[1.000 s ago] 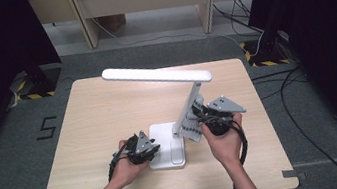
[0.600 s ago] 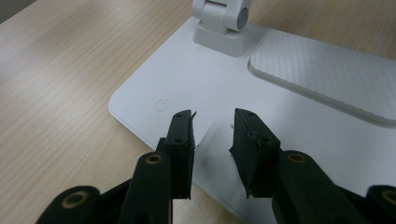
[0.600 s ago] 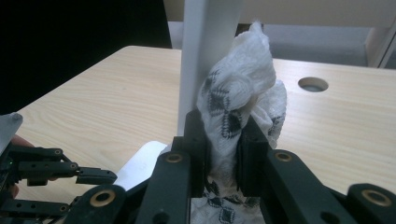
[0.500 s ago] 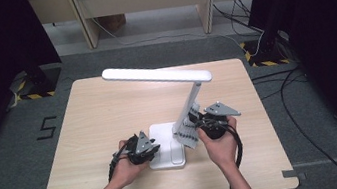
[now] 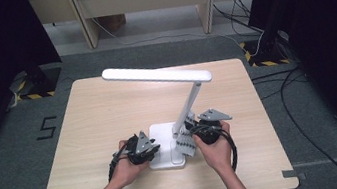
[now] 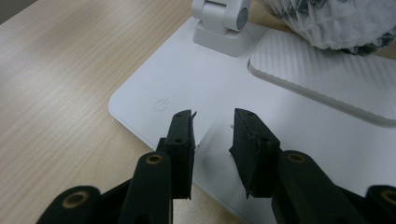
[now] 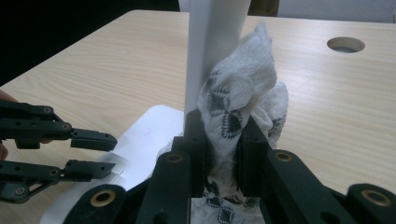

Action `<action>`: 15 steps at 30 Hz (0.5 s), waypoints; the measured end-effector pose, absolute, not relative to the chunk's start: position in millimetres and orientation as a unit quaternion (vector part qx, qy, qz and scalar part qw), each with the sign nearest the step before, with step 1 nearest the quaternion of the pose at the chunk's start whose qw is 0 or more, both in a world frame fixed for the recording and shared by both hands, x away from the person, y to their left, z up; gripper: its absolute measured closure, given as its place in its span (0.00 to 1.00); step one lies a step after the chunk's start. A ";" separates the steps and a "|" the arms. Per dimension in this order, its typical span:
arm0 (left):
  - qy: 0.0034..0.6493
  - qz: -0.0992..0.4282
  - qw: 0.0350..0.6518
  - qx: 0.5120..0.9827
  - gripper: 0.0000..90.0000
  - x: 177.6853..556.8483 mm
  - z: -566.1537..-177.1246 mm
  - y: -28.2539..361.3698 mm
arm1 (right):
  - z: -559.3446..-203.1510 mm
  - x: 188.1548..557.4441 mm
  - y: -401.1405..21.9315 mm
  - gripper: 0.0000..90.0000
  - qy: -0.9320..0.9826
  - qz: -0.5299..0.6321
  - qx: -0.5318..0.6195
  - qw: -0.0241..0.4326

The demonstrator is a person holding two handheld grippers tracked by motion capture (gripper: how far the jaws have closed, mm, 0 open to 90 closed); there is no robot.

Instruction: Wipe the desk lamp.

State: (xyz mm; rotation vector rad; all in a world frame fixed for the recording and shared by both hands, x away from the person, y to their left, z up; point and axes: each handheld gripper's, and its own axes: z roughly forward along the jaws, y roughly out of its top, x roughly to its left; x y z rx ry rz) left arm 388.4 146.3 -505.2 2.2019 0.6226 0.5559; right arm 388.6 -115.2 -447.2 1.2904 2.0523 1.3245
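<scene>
A white desk lamp stands on the wooden table (image 5: 99,120), its long head (image 5: 156,75) on a slanted post (image 5: 189,104) above a flat base (image 5: 160,136). My right gripper (image 7: 222,126) is shut on a white cloth with a black pattern (image 7: 243,88), which is bunched against the post (image 7: 212,42) low down, near the base. My left gripper (image 6: 212,123) lies low over the near corner of the base (image 6: 187,79), beside the power symbol (image 6: 161,104). Its jaws stand apart with nothing between them. It also appears at the left of the right gripper view (image 7: 105,151).
A round cable hole (image 7: 345,44) is cut in the tabletop beyond the lamp. The lamp's head overhangs the middle of the table. Cables (image 5: 286,82) run across the dark floor to the right, and desk legs stand behind the table.
My right gripper has slid down the lamp post with the cloth, toward the base. The left gripper and the lamp have stayed where they were.
</scene>
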 end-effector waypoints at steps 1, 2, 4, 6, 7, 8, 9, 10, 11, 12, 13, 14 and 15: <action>0.244 0.218 0.383 0.864 0.75 388.4 -505.2 146.3 | -448.6 389.3 -115.0 0.87 0.731 0.469 0.458 0.189; 0.245 0.218 0.384 0.863 0.75 388.3 -505.3 146.1 | -450.1 389.7 -114.4 0.87 0.731 0.468 0.460 0.187; 0.245 0.218 0.384 0.863 0.75 388.3 -505.3 146.1 | -453.2 390.7 -113.5 0.87 0.731 0.467 0.462 0.184; 0.244 0.218 0.383 0.864 0.75 388.3 -505.2 146.2 | -456.4 391.0 -111.8 0.87 0.732 0.465 0.466 0.178; 0.245 0.218 0.384 0.863 0.75 388.3 -505.3 146.1 | -458.3 392.1 -111.9 0.87 0.735 0.464 0.461 0.179; 0.244 0.219 0.384 0.863 0.75 388.3 -505.2 146.1 | -460.9 392.7 -111.1 0.87 0.737 0.461 0.462 0.176; 0.244 0.219 0.384 0.863 0.75 388.4 -505.3 146.1 | -462.4 393.0 -110.5 0.87 0.737 0.461 0.463 0.174; 0.244 0.218 0.384 0.863 0.75 388.4 -505.3 146.1 | -463.8 393.4 -110.0 0.87 0.737 0.460 0.464 0.171; 0.244 0.219 0.384 0.863 0.75 388.3 -505.3 146.2 | -465.6 393.9 -109.7 0.87 0.739 0.458 0.463 0.170; 0.244 0.219 0.384 0.863 0.75 388.3 -505.3 146.2 | -467.3 394.1 -109.2 0.87 0.740 0.457 0.465 0.165; 0.244 0.218 0.384 0.863 0.75 388.3 -505.3 146.2 | -469.1 394.7 -108.7 0.87 0.740 0.456 0.466 0.163; 0.244 0.218 0.384 0.863 0.75 388.4 -505.3 146.2 | -470.5 395.7 -108.9 0.87 0.743 0.455 0.463 0.164; 0.244 0.218 0.384 0.863 0.75 388.4 -505.3 146.2 | -471.7 396.0 -108.3 0.87 0.743 0.454 0.464 0.161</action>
